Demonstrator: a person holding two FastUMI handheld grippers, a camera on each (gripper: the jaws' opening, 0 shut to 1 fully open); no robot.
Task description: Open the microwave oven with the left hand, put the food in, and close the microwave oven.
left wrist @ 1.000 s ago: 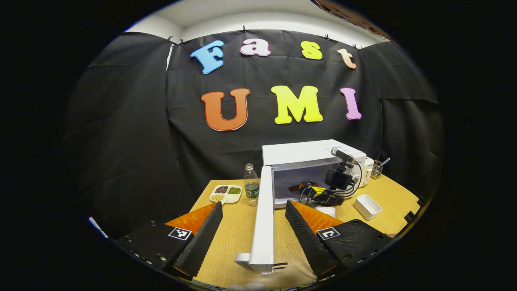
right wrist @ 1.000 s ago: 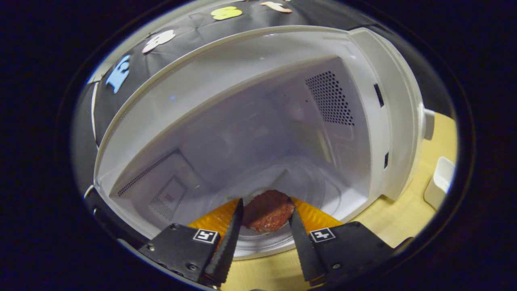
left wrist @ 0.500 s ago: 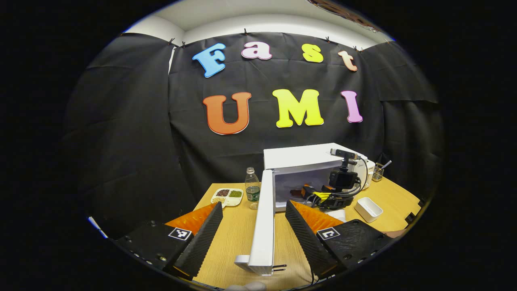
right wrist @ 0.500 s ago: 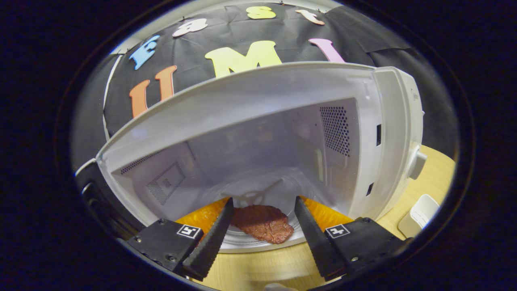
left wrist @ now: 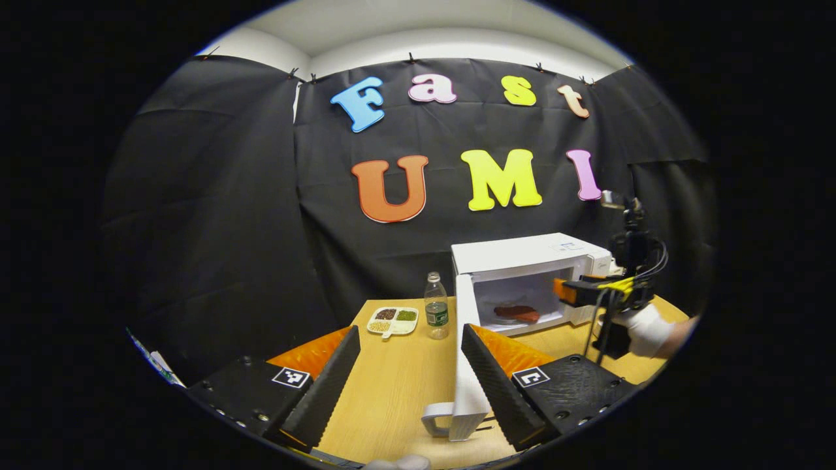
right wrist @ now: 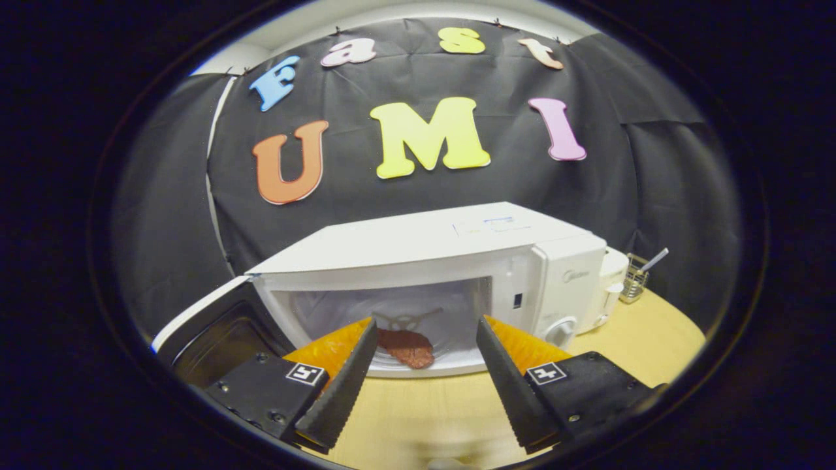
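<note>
Both grippers are spread wide and hold nothing. The left gripper (left wrist: pixel 410 375) hangs beside the open door's (left wrist: pixel 466 365) edge. The right gripper (right wrist: pixel 424 372) faces the microwave (right wrist: pixel 431 261), where the food (right wrist: pixel 406 347) lies inside.

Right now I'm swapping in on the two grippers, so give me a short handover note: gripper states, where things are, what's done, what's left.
Left gripper: open, holding nothing, beside the free edge of the microwave door, which stands wide open.
Right gripper: open and empty, in front of the microwave, outside the cavity.
Food: a reddish-brown patty lying on the glass turntable inside the microwave, free of both grippers.
Done: door opened, food placed inside.
Left: swing the door shut with the left gripper; the right one looks clear of the door's path, but check first.
</note>
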